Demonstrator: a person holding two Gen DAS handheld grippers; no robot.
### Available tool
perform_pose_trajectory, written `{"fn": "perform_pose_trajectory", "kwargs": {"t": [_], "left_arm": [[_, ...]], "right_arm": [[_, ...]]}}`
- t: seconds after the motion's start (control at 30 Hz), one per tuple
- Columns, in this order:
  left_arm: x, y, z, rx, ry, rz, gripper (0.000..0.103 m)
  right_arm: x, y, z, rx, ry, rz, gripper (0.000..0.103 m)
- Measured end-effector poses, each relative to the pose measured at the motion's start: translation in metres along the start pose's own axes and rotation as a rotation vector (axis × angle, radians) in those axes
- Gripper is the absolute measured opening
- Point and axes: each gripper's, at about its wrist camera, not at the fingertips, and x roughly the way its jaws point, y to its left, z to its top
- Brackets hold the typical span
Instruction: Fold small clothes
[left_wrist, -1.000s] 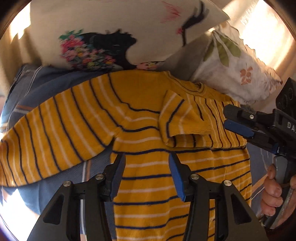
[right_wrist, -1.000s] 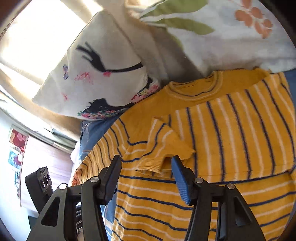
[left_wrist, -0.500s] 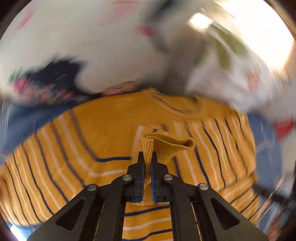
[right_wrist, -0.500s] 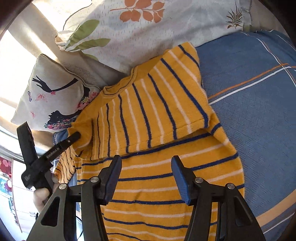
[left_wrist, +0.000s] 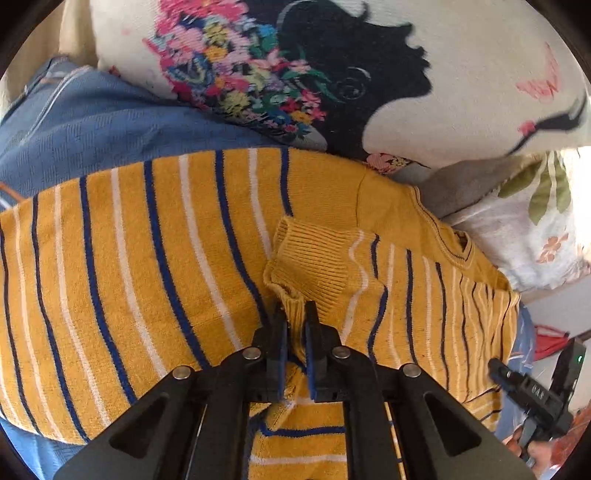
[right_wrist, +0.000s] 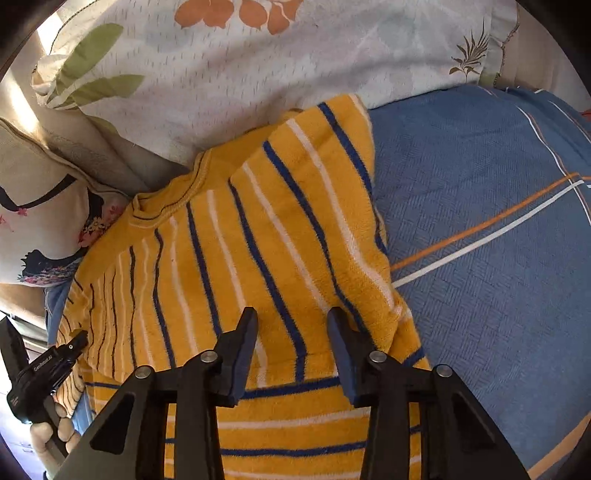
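A blue woven bedspread (right_wrist: 480, 229) with thin orange and white lines covers the bed. At its head edge lean two cushions: a pale pillow printed with green and orange leaves (right_wrist: 258, 74) and a cream cushion showing a black silhouette crowned with flowers (left_wrist: 332, 74). The yellow sweater (right_wrist: 240, 258) with navy and white stripes lies flat on the bedspread, its neckline touching the foot of the cushions. One sleeve is folded across the chest; the other sleeve (left_wrist: 129, 277) stretches out over the blue cloth toward the bed's side edge. The ribbed cuff (left_wrist: 310, 266) of the folded sleeve sits near the collar. The left gripper (left_wrist: 294, 321) has its blue pads pressed together, pinching that cuff's edge. The right gripper (right_wrist: 291, 325) hangs just above the sweater's folded side, its fingers spread apart with nothing between them.
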Motion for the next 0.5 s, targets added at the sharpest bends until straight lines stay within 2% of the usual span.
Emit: {"fn": "perform_pose_trajectory", "kwargs": {"t": [0.1, 0.2, 0.27, 0.37, 0.43, 0.5], "left_arm": [[0.001, -0.011, -0.003, 0.062, -0.023, 0.022, 0.009], [0.0, -0.011, -0.004, 0.061, -0.013, 0.019, 0.011], [-0.013, -0.006, -0.007, 0.035, -0.003, 0.018, 0.014], [-0.053, 0.009, -0.02, 0.036, -0.048, 0.03, 0.016], [-0.085, 0.031, -0.032, 0.024, -0.077, 0.036, 0.024], [-0.115, 0.064, -0.045, -0.009, -0.111, 0.082, 0.043]], "right_arm": [[0.003, 0.005, 0.002, -0.038, 0.013, -0.031, 0.04], [0.006, 0.016, 0.003, -0.122, 0.021, -0.084, 0.041], [0.009, 0.024, 0.003, -0.178, 0.032, -0.118, 0.042], [0.001, 0.034, 0.003, -0.222, 0.042, -0.18, 0.042], [-0.017, 0.039, -0.002, -0.211, -0.009, -0.16, 0.044], [-0.032, 0.046, -0.011, -0.204, -0.029, -0.108, 0.05]]}}
